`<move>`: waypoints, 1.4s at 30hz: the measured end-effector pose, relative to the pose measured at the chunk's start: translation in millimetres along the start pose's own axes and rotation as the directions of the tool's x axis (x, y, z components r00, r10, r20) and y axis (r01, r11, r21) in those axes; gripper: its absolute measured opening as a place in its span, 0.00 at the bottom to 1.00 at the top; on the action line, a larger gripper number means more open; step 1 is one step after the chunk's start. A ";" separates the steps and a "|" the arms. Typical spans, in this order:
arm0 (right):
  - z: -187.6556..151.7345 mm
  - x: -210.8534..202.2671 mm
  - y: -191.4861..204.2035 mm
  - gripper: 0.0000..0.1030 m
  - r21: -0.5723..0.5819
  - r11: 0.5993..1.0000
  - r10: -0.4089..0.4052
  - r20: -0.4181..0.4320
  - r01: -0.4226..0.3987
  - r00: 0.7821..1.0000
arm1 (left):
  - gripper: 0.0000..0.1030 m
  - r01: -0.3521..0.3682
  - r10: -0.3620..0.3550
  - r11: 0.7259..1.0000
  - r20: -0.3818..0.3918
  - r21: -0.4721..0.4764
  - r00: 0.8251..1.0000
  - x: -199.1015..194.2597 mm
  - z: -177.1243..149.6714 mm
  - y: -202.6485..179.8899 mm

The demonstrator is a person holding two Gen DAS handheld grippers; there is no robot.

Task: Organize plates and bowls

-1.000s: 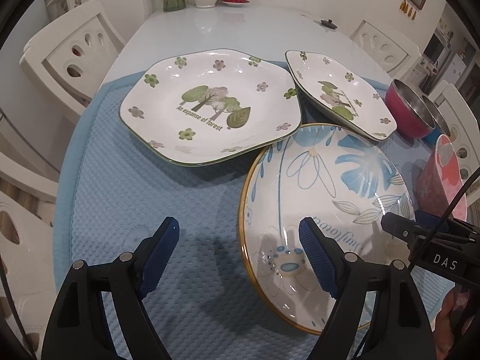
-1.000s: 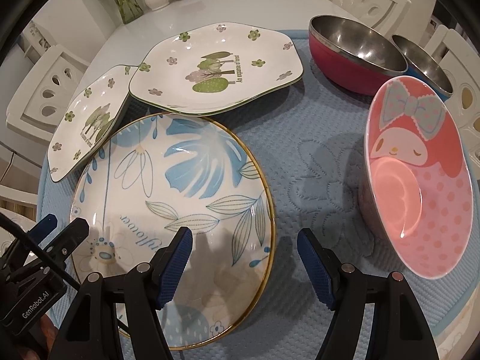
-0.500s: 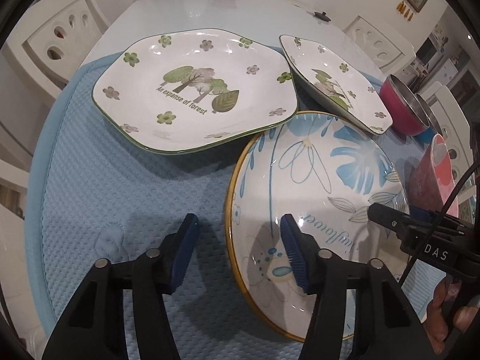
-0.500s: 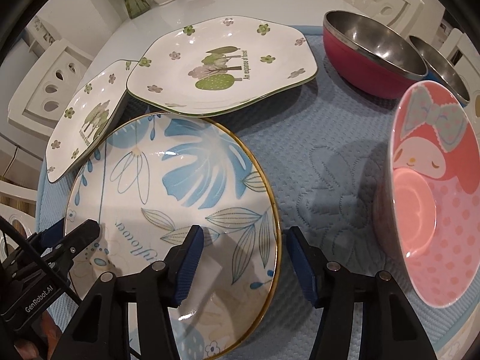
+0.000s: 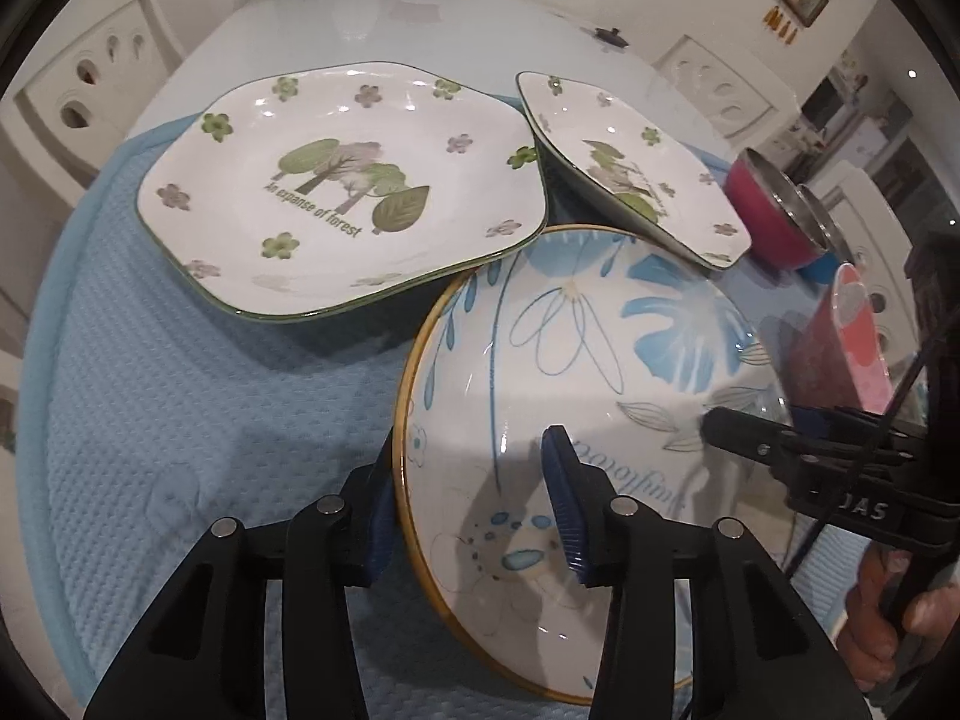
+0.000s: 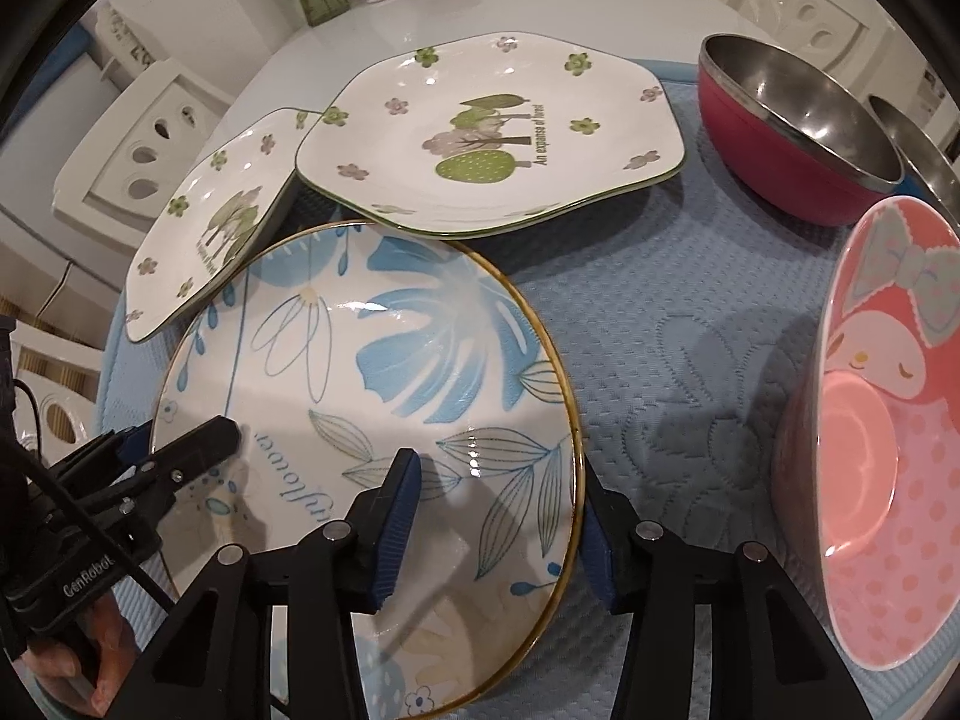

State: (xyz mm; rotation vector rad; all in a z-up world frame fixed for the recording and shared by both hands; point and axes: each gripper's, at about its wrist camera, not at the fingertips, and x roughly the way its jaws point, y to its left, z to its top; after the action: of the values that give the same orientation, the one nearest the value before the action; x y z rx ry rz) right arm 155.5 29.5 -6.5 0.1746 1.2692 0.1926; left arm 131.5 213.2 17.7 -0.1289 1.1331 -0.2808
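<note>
The round white plate with blue leaves and a gold rim [image 5: 576,360] lies at the near edge of the blue quilted mat [image 5: 180,420], its rim running between both pairs of fingers. The left gripper [image 5: 474,498] straddles its left rim, fingers half-closed and just closing. The right gripper [image 6: 498,522] straddles the right rim likewise; I cannot tell whether either pair grips.

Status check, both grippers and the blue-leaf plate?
Left gripper and right gripper closing astride blue-leaf plate rim. Forest plates overlap its far edge.

left hand-held gripper [image 5: 474,507] | closing astride blue-leaf plate [image 5: 600,360] rim
</note>
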 end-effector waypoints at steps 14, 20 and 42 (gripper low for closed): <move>-35.5 -21.2 33.6 0.47 -0.060 0.995 0.081 -0.005 -0.081 0.997 | 0.39 -0.030 0.034 0.991 0.026 -0.129 0.999 -36.4 -39.3 22.3; -56.8 -26.5 64.4 0.47 -0.101 0.990 0.091 -0.051 -0.096 0.995 | 0.39 -0.074 0.079 0.978 0.015 -0.196 0.997 -62.5 -67.7 38.0; -93.9 -45.4 71.9 0.47 -0.193 0.981 -0.023 -0.032 0.017 0.999 | 0.40 -0.217 0.229 0.963 0.059 -0.163 0.972 -99.0 -111.7 45.4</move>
State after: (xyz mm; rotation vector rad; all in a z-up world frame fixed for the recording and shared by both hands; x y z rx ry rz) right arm 49.3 90.6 25.6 -0.0080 1.2776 0.3010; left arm -1.5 289.4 46.1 -0.1472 1.0806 0.0137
